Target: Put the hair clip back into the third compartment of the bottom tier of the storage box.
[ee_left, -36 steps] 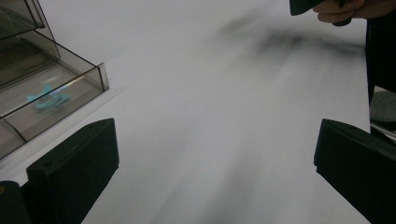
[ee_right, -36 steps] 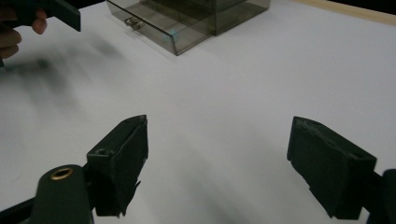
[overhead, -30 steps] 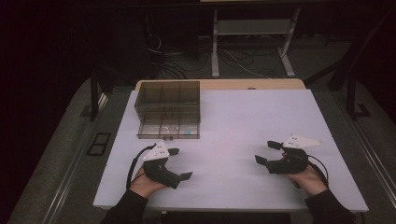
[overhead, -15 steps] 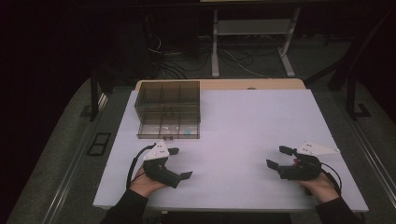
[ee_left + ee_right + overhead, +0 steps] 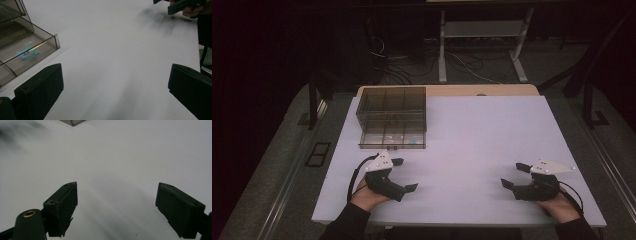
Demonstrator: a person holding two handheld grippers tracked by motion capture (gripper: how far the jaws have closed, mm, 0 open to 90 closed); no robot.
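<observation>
Black jaws of the left gripper (image 5: 404, 175) stand wide apart, empty, just in front of the clear compartment box (image 5: 392, 117); the right gripper (image 5: 514, 176), also spread and empty, sits well apart across the white table (image 5: 482, 130)

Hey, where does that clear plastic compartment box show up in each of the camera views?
High view: the clear compartment box sits at the white table's far left, beyond the left gripper.
Left gripper view: upper left, a small blue item inside.
Right gripper view: just a corner at the top edge.
Shared landmark: the white tabletop.
</observation>
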